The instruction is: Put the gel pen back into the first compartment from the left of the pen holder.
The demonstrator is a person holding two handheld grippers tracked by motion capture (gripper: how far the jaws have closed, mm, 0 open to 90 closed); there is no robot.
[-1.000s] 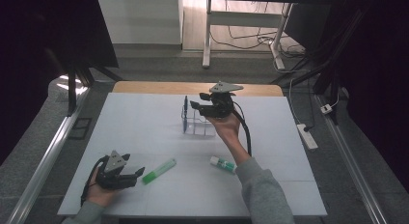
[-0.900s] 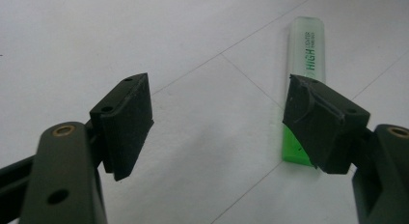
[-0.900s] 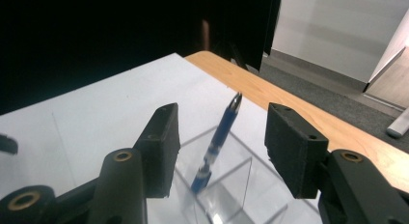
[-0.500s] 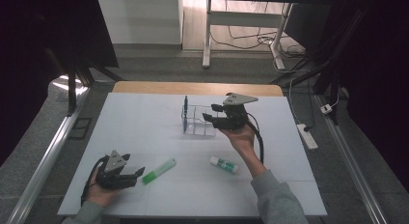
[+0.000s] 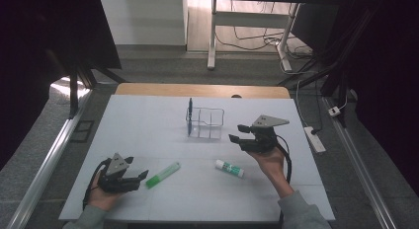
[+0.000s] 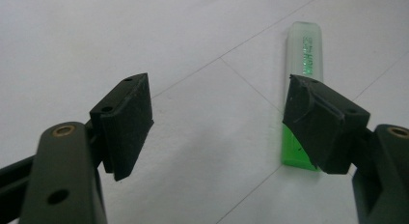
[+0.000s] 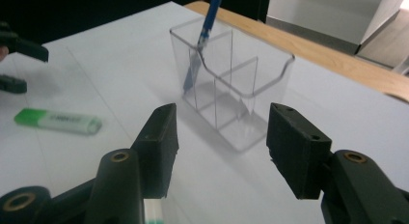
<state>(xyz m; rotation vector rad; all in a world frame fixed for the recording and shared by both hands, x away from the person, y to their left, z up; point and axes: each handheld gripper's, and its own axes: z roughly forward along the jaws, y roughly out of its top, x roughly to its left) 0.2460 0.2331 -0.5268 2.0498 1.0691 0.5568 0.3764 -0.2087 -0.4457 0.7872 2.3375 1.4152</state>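
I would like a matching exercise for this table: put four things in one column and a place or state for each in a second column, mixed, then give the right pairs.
Things:
1. pen
2. highlighter
3. glue stick
4. holder

Places or states:
A. lies flat just in front of the left tongs
B. clear, with compartments, stands mid-table
C. stands upright in the holder's left end
D. white with a green band, lies near the right tongs

Pairs: 1-C, 2-A, 3-D, 4-B
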